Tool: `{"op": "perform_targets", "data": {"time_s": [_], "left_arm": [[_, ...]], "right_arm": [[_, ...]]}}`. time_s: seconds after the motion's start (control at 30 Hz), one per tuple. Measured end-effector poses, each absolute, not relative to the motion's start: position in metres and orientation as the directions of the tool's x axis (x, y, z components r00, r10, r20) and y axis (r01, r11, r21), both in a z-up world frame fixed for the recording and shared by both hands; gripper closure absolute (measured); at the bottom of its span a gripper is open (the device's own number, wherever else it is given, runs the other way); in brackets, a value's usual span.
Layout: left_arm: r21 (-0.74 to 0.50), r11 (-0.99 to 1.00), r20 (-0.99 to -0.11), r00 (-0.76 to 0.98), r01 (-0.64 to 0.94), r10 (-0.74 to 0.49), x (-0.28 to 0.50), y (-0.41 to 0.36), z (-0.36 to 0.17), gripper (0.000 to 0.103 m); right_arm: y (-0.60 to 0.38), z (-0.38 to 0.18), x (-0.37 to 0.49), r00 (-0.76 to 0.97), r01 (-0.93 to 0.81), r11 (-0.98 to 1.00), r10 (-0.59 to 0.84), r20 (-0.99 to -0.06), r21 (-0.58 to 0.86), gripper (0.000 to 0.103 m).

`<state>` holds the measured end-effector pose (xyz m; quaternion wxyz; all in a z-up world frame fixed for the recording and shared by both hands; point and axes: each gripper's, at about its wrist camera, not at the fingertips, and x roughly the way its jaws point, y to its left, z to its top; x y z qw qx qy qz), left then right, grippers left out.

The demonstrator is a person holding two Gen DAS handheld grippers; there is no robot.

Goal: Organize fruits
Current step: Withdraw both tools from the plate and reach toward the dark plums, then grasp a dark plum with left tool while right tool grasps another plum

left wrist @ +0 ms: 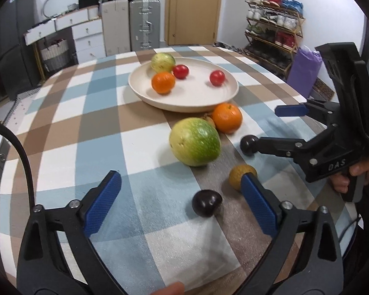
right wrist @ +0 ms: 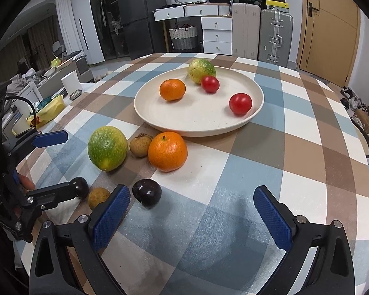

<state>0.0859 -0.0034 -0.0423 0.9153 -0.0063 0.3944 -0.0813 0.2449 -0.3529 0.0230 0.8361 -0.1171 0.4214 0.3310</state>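
Both tongs spread wide and empty: left tongs straddle the dark plum on the table, right tongs just beside it. Plum looks smooth, round, likely slippery and bruisable, so pinch across its widest middle, gently; it lies short of the cream plate, near the green-yellow fruit. Only legible text: "DAS" on the right tool's body.

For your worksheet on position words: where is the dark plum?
In the right wrist view, the dark plum lies on the tablecloth, just beyond the right gripper's left finger.
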Motion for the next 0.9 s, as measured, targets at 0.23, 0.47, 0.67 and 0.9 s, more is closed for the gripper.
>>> {"op": "perform_targets", "data": {"time_s": [0.23, 0.47, 0.67, 0.9], "left_arm": [[-0.063, 0.98, -0.762, 0.625, 0.189, -0.17, 0.086, -0.006, -0.051, 0.018], [-0.053, 0.97, -0.779, 0.598, 0.236, -0.188, 0.084, -0.011, -0.055, 0.035], [-0.059, 0.956, -0.784, 0.58, 0.287, -0.222, 0.081, -0.018, -0.057, 0.046], [-0.062, 0.948, -0.783, 0.574, 0.312, -0.241, 0.079, -0.022, -0.057, 0.058]], "right_arm": [[-0.349, 0.019, 0.244, 0.409, -0.665, 0.742, 0.451, -0.793, 0.078, 0.001], [-0.344, 0.017, 0.241, 0.387, -0.688, 0.721, 0.46, -0.799, 0.082, 0.006], [-0.341, 0.014, 0.24, 0.368, -0.702, 0.707, 0.459, -0.809, 0.083, 0.023], [-0.336, 0.014, 0.235, 0.37, -0.72, 0.691, 0.455, -0.81, 0.059, 0.031]]}}
